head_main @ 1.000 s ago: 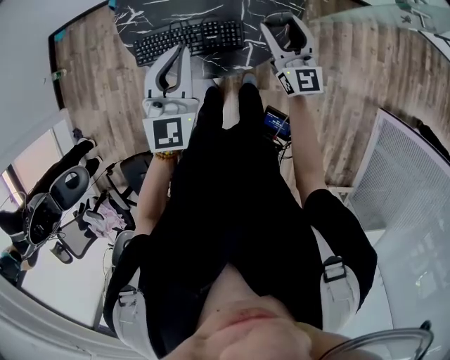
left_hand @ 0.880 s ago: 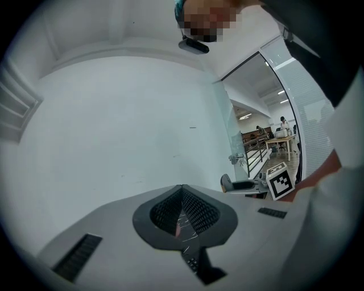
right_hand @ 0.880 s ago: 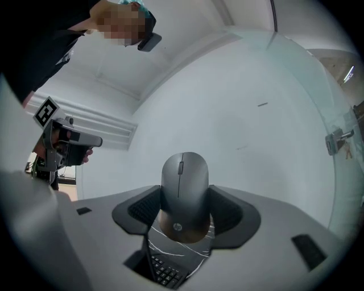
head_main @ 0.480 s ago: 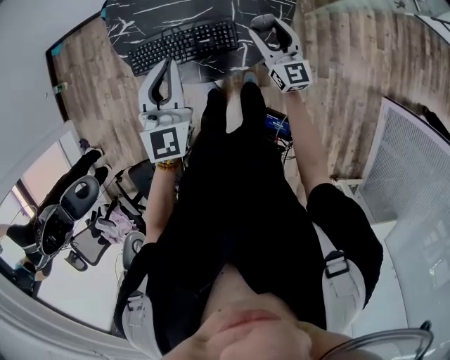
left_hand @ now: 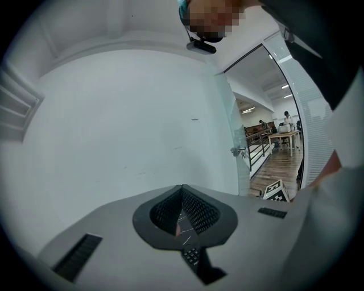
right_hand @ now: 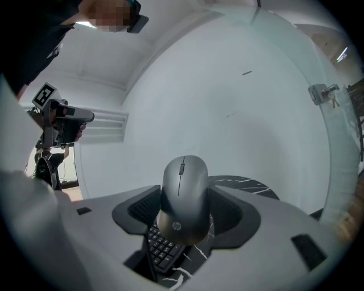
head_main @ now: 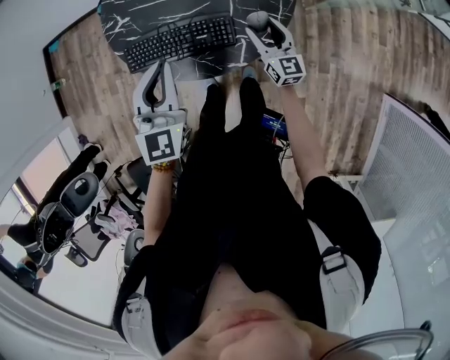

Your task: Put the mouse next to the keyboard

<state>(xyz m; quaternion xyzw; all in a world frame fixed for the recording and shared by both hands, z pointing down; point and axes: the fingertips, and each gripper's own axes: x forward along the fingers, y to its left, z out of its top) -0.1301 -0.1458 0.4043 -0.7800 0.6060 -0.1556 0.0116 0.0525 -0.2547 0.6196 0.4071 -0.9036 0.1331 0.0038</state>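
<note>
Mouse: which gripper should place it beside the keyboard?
Right. The right gripper clamps the mouse above the table, just right of the keyboard. The left gripper is shut and empty.

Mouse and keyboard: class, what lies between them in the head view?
Only a bare strip of the black marbled table, seen in the head view. The mouse, shut in the right gripper, hangs just right of the keyboard.

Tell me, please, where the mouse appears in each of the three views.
Head view: mouse at the top edge, right of centre, in the right gripper.
Left gripper view: not in it.
Right gripper view: centre, clamped between the jaws.
Shared landmark: the keyboard, below the mouse in the right gripper view, through the jaw gap in the left.
</note>
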